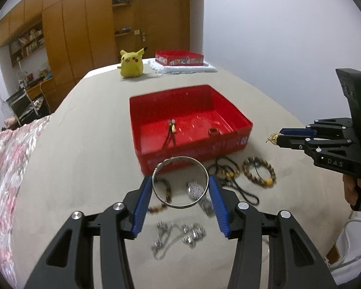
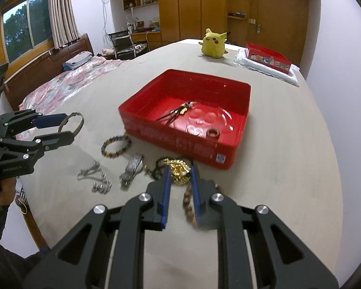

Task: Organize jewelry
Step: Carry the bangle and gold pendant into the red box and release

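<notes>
My left gripper [image 1: 180,179] is shut on a silver bangle [image 1: 180,159], held in the air just in front of the red box [image 1: 192,153]. From the right wrist view the same left gripper [image 2: 69,126] and bangle [image 2: 80,122] hang at the left. My right gripper [image 2: 180,168] is shut on a gold necklace [image 2: 179,172], and a braided length of it dangles beside the right finger. In the left wrist view the right gripper [image 1: 280,136] hovers to the right of the box. Inside the box lie a black cord pendant [image 1: 172,130] and a ring [image 1: 213,132].
On the beige bed cover before the box lie bead bracelets [image 1: 258,172], a silver watch [image 1: 199,195] and a silver chain [image 1: 178,238]. A yellow plush toy [image 1: 131,63] and a second red box [image 1: 179,59] on a white cloth stand far back. A floral quilt [image 1: 7,168] lies left.
</notes>
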Demonstrator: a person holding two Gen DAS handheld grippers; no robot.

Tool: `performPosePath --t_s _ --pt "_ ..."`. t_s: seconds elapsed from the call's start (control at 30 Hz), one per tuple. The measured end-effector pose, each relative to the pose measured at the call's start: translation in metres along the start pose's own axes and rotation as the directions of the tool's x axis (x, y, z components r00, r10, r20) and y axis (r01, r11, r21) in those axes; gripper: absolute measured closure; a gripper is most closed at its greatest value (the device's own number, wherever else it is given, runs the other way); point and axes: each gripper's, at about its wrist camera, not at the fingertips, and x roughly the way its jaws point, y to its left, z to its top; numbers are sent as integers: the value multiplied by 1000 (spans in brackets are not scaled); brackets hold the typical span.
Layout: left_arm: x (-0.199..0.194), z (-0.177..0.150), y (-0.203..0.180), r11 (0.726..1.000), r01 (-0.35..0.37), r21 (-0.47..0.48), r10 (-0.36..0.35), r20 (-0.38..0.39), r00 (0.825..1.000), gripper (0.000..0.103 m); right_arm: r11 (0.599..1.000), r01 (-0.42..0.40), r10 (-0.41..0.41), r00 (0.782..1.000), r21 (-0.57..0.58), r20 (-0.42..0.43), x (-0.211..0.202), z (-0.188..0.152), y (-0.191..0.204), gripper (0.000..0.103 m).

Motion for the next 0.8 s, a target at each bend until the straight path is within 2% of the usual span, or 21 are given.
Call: performPosePath --t_s 0.13,0.37,0.53,0.8 --pt "15 26 7 1000 5 16 -5 14 1000 54 1000 -20 20 1000 18 -9 16 26 -14 88" --pt "62 63 17 999 33 32 -32 -17 999 54 999 -21 22 998 25 -53 62 65 -30 88" --pt "112 78 22 998 47 34 -44 -79 996 54 1000 -2 4 994 20 -112 103 75 -37 88" --pt "167 76 34 998 59 0 -58 -164 985 54 1000 25 -22 983 16 -185 152 71 -49 88"
